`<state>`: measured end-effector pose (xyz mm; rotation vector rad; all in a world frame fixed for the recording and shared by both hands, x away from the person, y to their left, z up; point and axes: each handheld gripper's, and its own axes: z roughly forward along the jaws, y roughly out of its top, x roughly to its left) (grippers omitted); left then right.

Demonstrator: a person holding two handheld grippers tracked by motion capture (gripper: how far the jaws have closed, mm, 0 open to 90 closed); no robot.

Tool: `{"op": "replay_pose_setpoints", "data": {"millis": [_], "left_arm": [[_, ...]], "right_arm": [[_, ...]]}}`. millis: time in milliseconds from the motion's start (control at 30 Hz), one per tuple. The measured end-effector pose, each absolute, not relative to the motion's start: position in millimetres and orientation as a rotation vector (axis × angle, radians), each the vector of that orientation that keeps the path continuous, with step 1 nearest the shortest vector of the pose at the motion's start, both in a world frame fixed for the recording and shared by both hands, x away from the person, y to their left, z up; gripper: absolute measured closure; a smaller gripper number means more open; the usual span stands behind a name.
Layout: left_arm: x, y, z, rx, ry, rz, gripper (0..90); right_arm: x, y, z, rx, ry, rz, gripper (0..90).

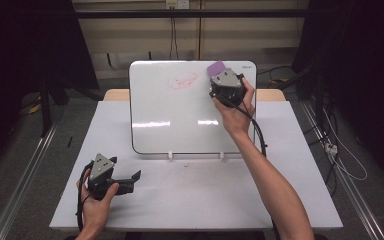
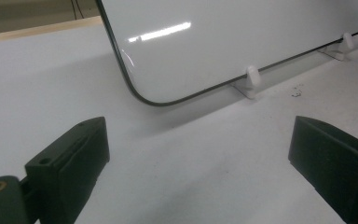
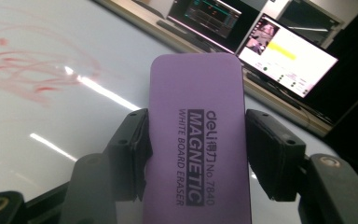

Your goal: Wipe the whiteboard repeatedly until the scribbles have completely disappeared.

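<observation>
The jaws of the right gripper (image 3: 196, 154) pinch a purple eraser (image 3: 198, 140) by its two long sides near the top right corner of the whiteboard (image 1: 170, 120), just beside the red scribble (image 1: 182, 81), while the left gripper (image 1: 130, 180) rests with jaws spread over the table (image 1: 205, 200).

We hold our left gripper (image 1: 130, 179) low at the near left, its jaws spread wide, nothing between them, pointing right. Our right arm (image 1: 272, 185) stretches far forward, hand (image 1: 237, 107) wrapped round the right gripper (image 1: 216, 70), whose jaws are clamped on both sides of something.
</observation>
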<state>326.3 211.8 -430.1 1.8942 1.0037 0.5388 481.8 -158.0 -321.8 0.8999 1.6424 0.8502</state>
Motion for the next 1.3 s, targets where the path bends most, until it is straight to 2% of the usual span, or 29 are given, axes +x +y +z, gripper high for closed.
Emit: {"op": "replay_pose_setpoints", "data": {"millis": [100,233,867,1067,1300], "left_arm": [[326.4,212.3,-429.9,1.894,1.003,0.540,4.9],[327.2,213.3,-430.0,1.879,1.008,0.531,4.9],[327.5,210.4,-431.2,1.904,1.007,0.538,4.9],[327.1,209.2,-431.7,1.909,0.996,0.530,4.9],[325.9,211.0,-430.8,1.894,0.999,0.528,4.9]], "right_arm": [[486.2,-168.5,-315.9,0.930,1.616,0.851,42.1],[484.0,-161.4,-318.1,0.915,1.605,0.832,42.1],[470.0,-74.6,-341.3,0.773,1.762,0.905,42.1],[468.9,-80.2,-339.8,0.772,1.764,0.910,42.1],[478.6,-120.2,-327.6,0.877,1.678,0.928,42.1]]}}
